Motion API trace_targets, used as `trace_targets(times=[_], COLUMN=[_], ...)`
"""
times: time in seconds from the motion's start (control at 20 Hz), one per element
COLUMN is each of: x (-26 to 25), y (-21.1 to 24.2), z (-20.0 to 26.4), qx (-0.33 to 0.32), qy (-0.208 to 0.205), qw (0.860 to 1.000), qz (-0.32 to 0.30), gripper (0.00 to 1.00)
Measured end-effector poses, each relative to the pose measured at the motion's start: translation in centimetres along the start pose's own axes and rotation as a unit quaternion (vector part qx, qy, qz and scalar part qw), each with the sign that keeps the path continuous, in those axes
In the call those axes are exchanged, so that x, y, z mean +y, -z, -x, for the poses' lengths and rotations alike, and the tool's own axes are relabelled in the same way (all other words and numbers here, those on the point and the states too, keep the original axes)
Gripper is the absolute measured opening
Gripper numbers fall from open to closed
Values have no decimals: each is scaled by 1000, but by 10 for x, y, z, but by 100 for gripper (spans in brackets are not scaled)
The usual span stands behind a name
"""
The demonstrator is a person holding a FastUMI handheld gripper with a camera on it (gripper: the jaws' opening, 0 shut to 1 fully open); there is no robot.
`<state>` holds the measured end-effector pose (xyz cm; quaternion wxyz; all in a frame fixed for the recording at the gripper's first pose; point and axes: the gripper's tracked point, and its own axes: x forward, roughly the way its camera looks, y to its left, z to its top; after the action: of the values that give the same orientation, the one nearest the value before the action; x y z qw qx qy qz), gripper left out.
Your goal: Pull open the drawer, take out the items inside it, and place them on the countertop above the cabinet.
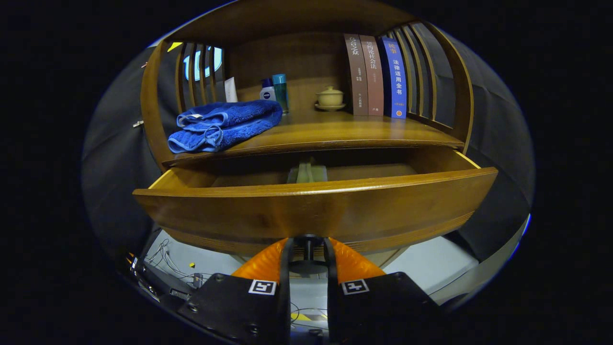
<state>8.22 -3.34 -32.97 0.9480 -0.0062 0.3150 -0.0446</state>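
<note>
The wooden drawer [316, 211] stands pulled out from under the countertop [345, 132]. My gripper [307, 248] is at the bottom middle of the drawer front, its orange fingers [268, 261] shut on the small dark drawer knob [307, 262] between them. Inside the drawer, beyond the front panel, a pale folded item [307, 173] lies near the middle; its lower part is hidden by the panel. The rest of the drawer floor that shows is bare wood.
On the countertop lie a folded blue towel [222, 125] at the left, two small bottles [275, 91] and a white tube behind it, a lidded tea cup [329, 98] and three upright books [376, 69]. Slatted wooden sides enclose the shelf. Cables [165, 261] lie on the floor below.
</note>
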Motion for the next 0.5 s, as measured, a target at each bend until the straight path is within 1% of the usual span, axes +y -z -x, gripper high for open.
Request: trace_targets(times=[0.2, 0.5], x=[0, -2], y=[10, 33], z=[16, 53], qx=[3, 17], qy=[2, 2], qw=[1000, 1000], qz=[0, -11], gripper=[35, 35])
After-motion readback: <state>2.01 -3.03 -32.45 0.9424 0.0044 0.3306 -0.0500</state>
